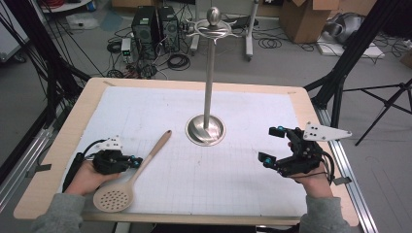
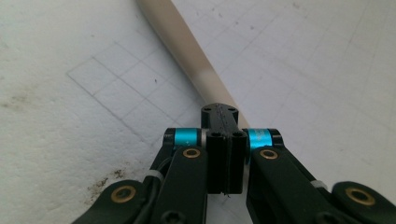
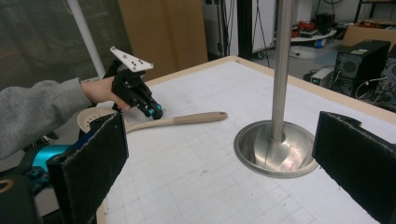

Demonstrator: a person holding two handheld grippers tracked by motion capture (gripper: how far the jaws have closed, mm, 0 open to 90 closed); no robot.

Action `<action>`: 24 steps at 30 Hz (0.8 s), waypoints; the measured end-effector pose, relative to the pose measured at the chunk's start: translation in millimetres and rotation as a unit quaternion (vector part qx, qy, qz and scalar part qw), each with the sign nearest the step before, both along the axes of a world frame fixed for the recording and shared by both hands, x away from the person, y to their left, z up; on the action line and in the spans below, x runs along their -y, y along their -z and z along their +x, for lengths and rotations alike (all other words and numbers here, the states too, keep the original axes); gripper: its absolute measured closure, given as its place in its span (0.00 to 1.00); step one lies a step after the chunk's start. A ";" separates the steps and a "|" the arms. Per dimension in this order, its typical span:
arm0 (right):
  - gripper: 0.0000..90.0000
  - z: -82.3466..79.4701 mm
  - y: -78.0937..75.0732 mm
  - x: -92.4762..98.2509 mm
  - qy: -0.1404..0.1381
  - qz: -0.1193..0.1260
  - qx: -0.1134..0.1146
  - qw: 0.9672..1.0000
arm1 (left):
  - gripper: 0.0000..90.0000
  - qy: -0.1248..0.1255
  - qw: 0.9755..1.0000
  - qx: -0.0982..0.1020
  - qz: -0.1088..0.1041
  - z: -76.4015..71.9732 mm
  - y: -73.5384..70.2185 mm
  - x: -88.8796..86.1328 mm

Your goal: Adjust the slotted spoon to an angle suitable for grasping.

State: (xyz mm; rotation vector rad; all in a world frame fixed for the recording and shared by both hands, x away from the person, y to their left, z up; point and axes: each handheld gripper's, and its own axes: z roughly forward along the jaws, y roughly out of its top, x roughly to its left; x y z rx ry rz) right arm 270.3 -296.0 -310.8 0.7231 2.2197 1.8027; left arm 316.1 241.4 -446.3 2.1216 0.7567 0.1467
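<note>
Here, the high view shows a tabletop (image 1: 63, 145) covered by a white gridded mat (image 1: 233, 174), with the person's two forearms entering from the bottom edge. A pale slotted spoon (image 1: 127, 181) lies flat on the mat at the left, its perforated round bowl near the front edge and its handle running diagonally away toward the centre. The left tongs (image 1: 136, 161) sit at the left side of that handle, about midway along it; in the left gripper view (image 2: 224, 122) the two jaws stand pressed together with nothing between them, their tips just at the handle (image 2: 187, 51), which runs off to the upper left. Whether the tips actually touch the handle cannot be told. The right gripper view shows the same tongs (image 3: 155, 112) pointing down at the spoon (image 3: 177, 120) from the far side. The right tongs (image 1: 272, 144) rest over the right part of the mat, well apart from the spoon, with the jaws spread wide and empty. A metal stand (image 1: 206, 129) with a round dished base and a tall upright pole rises near the middle of the mat, between the two hands and farther from the person; hooks ring its top below a rounded knob.
</note>
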 end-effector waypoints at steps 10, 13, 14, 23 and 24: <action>0.02 -4.3 2.4 5.8 0.009 -0.001 -0.004 1.000 | 1.00 0.034 0.999 0.019 -0.011 2.5 4.3 8.0; 0.02 -5.8 2.5 7.2 0.010 -0.004 -0.001 1.000 | 1.00 0.048 0.999 0.018 -0.010 3.3 4.2 10.5; 0.02 -6.7 2.5 7.4 0.010 -0.003 -0.005 1.000 | 1.00 0.057 0.998 0.021 -0.009 3.0 4.0 12.2; 0.02 -9.2 4.3 10.9 0.014 -0.005 -0.007 1.000 | 1.00 0.098 0.995 0.018 -0.008 2.7 3.7 23.8; 0.02 -9.2 4.4 11.1 0.013 -0.006 -0.005 1.000 | 1.00 0.095 0.995 0.024 -0.006 2.9 3.5 23.5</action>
